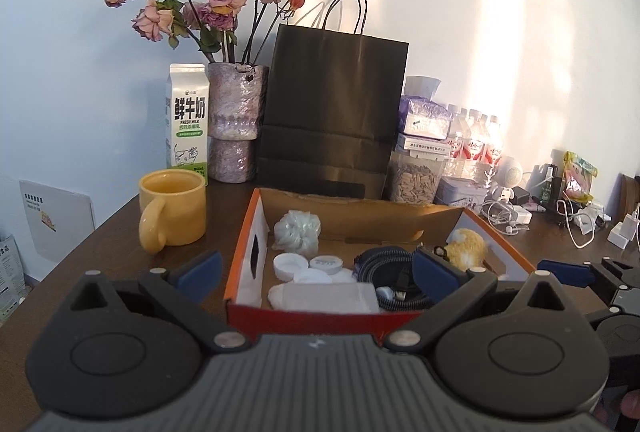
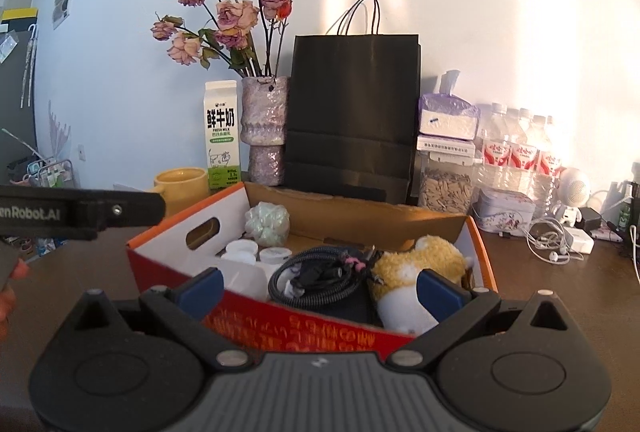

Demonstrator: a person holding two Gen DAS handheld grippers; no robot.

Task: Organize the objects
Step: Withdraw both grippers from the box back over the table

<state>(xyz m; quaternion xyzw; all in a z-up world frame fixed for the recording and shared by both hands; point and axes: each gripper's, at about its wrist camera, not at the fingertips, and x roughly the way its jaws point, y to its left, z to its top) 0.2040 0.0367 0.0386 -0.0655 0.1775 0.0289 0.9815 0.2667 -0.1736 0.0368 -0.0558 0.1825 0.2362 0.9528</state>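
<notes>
1. Cardboard box (image 1: 400, 216), orange-rimmed with a red printed front, sits on the dark wooden table (image 1: 112, 232) just ahead of both tools; we judge it light but floppy at its torn back flap, best held by a side wall or the hand slot (image 2: 203, 232).
2. Left tool (image 1: 316, 274): jaws spread wide and empty, level with the box's near wall.
3. Right tool (image 2: 318, 290): likewise wide apart, holding nothing, in front of the box's near right corner.
4. Plush toy (image 2: 424, 264), yellow and white, in the right end of the box; soft and compressible, so we would pinch its body.
5. Coiled black cable (image 2: 320, 278), mid-box; limp, liable to snag, best taken across the bundle.
6. White jars (image 1: 296, 266), left side; smooth, rigid lids, probably slippery.
7. Pale mesh puff (image 1: 298, 228), back left; very light and springy.
</notes>
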